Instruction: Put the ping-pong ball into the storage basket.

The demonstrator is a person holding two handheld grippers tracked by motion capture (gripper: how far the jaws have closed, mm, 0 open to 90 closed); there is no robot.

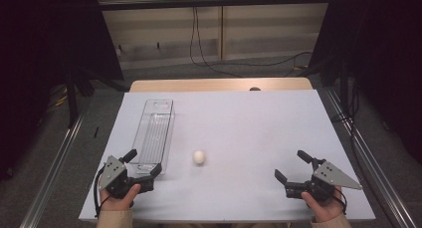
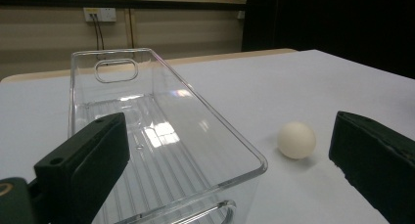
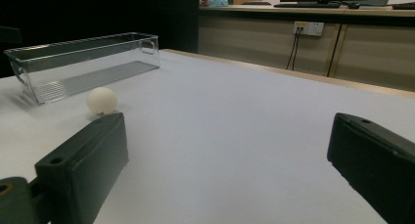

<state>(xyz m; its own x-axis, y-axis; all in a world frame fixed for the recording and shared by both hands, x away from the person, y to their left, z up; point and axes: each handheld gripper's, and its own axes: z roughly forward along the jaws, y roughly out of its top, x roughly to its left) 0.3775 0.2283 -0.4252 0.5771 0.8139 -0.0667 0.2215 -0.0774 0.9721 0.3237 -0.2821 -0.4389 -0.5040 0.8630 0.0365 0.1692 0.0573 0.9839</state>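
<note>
White ball (image 1: 199, 157) sits on the white table (image 1: 259, 123), free on all sides, just beside the near end of the clear bin (image 1: 154, 133) and to its right in the high view. Bin is long, narrow, open-topped, empty, with a cut-out handle at the far end wall; it runs lengthwise away from the person. Left tool (image 1: 145, 163) rests at the near left corner of the table, jaws spread wide and holding nothing; in the left gripper view the near end of the bin stands between its jaws and the ball lies just inside the right jaw. Right tool (image 1: 291, 164) rests at the near right, well apart from the ball, jaws also wide and empty, pointing across the table toward ball and bin. Judgement: the step in hand is the approach to the ball, likely for placing in the bin. To do it well: come in low and level, centre the ball between the pads before closing, close gently since a round, light ball will squirt out if pinched off-centre, and keep the jaw clear of the bin wall.
</note>
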